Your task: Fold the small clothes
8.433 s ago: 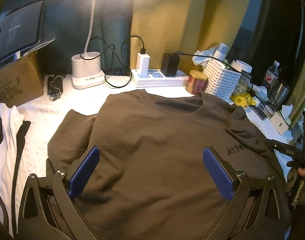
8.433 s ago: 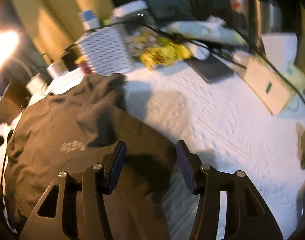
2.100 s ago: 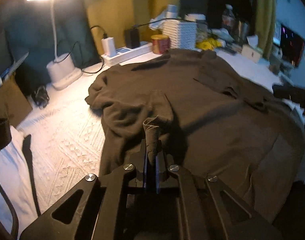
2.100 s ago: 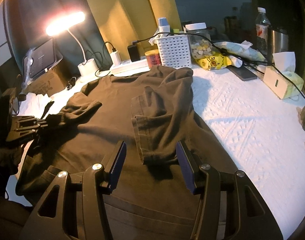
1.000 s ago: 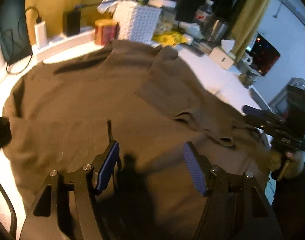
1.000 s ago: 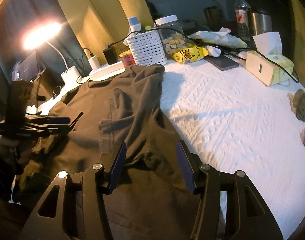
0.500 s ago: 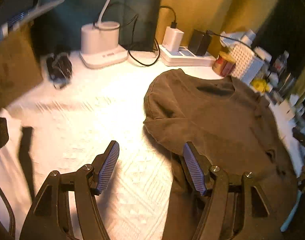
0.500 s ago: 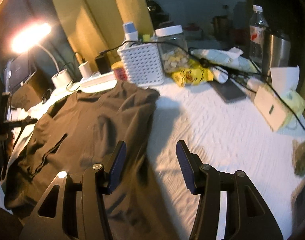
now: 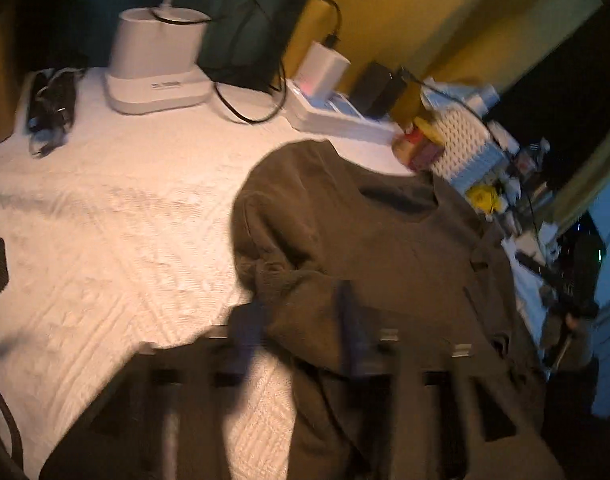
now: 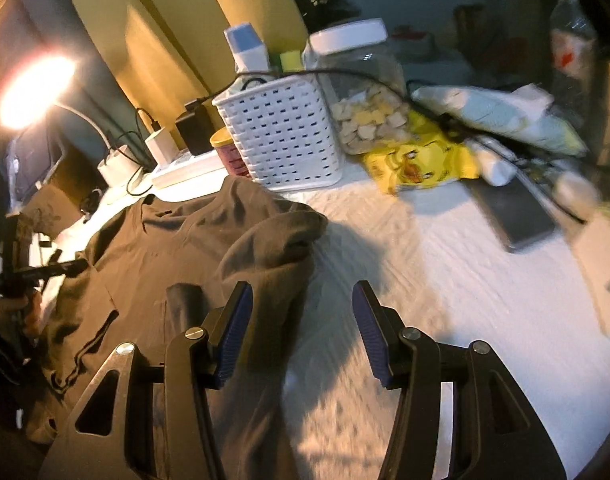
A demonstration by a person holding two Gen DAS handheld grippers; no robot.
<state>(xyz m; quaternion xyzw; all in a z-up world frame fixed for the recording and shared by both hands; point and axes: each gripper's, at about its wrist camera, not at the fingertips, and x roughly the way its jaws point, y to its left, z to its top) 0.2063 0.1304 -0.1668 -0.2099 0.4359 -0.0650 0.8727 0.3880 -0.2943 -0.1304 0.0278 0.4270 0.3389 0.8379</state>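
A dark brown T-shirt [image 9: 385,248] lies spread on the white bedspread [image 9: 105,240], collar toward the far clutter, both sides folded inward. My left gripper [image 9: 297,320] is blurred low over the shirt's left folded edge. Its jaws are closing, still apart, with a fold of that edge between them. My right gripper [image 10: 301,332] stands open over the T-shirt's [image 10: 193,248] right edge, one finger above fabric, the other above bare bedspread. In the right wrist view the left gripper [image 10: 45,270] shows at the far left, held in a hand.
A white lamp base [image 9: 157,76], cables and a power strip [image 9: 337,120] line the far edge. A white basket [image 10: 281,136], a red tin [image 10: 229,156], a snack jar [image 10: 365,92], a yellow packet [image 10: 421,164] and a phone [image 10: 521,216] crowd the far right.
The left jaws have narrowed around the shirt's left edge, and that view has closed in on it. The right gripper has moved forward toward the shirt's right shoulder and the basket.
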